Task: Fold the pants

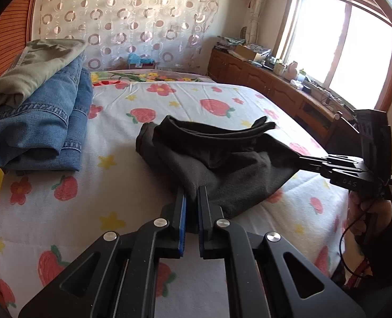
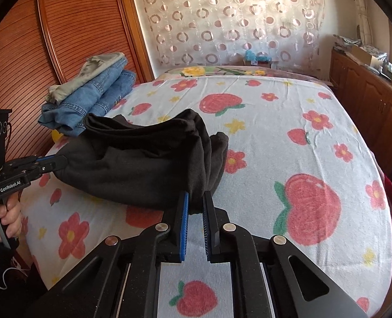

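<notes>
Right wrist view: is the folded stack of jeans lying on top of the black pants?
No, the folded jeans sit apart at the far left of the bed, behind the black pants held by both tools.

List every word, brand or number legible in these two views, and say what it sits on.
"GenRobot.AI": white print on the body of the left gripper, right wrist view.
"DAS": faint letters on the body of the right gripper, left wrist view; possibly cut off.
Boxes on the sideboard: print too small to read.

1 black pants (image 1: 212,159), 2 folded jeans (image 1: 45,122), 1 olive garment (image 1: 34,66), 2 tools: left tool (image 1: 192,193), right tool (image 2: 196,198)
</notes>
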### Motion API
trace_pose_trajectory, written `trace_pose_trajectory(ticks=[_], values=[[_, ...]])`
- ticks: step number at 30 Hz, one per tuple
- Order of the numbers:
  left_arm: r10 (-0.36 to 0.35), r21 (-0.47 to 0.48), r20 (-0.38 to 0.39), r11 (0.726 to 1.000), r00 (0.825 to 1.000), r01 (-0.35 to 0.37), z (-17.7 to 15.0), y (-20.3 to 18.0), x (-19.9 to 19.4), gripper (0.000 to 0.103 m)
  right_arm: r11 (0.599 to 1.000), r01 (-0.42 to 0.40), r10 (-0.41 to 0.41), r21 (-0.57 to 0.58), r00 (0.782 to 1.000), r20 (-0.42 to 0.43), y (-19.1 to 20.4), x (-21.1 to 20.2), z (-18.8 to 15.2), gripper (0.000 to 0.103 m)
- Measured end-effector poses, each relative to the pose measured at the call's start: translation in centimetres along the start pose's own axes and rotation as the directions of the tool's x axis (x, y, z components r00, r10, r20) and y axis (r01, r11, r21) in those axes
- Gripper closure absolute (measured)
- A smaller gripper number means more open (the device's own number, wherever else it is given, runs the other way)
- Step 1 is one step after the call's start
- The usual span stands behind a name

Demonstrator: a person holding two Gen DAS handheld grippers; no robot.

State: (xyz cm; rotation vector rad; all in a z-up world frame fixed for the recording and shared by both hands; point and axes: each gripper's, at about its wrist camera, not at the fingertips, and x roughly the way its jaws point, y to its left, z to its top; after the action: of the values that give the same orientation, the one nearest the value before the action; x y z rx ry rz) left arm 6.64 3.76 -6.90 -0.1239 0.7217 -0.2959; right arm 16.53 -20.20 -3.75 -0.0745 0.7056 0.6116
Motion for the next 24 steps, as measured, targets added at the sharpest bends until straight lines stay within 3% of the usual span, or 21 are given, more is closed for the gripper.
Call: trace_pose_trajectory(ticks=[8, 15, 18, 20, 22, 24], values=[[-0.037, 0.041, -0.021, 0.998, 0.999, 0.038, -1.5, -2.2, -1.6, 0.095, 1.000, -0.005, 0.005, 0.009, 1.000, -0.012, -0.2, -2.3, -1.9, 0.093], [-0.015, 0.050, -0.049, 0.999, 0.999, 0.017, -2.1, -2.5, -1.0, 0.095, 1.000, 0.001, -0.001, -0.001, 0.999, -0.036, 0.2, -3.1, -3.1, 0.093], [-0.002, 0.041, -0.046, 0.999, 0.999, 0.004, -2.0, -2.3, -1.0, 0.087, 1.000, 0.001, -0.001, -0.002, 1.000, -0.026, 0.2, -3.4, -2.9, 0.093], [0.016, 0.040, -0.038, 0.999, 0.999, -0.014, -2.0, -2.2, -0.9, 0.074, 1.000, 0.000, 0.000, -0.002, 1.000, -0.018, 0.2, -3.7, -2.7, 0.093], [0.023, 0.034, -0.027, 0.999, 0.999, -0.022, -1.8, -1.9, -1.0, 0.053, 1.000, 0.000, 0.000, -0.004, 1.000, -0.015, 0.3, -3.8, -2.6, 0.090], [0.029, 0.032, -0.029, 0.999, 0.999, -0.028, -1.6, -1.7, -0.8, 0.048, 1.000, 0.014, -0.014, -0.007, 1.000, -0.010, 0.3, -4.0, -2.6, 0.087]])
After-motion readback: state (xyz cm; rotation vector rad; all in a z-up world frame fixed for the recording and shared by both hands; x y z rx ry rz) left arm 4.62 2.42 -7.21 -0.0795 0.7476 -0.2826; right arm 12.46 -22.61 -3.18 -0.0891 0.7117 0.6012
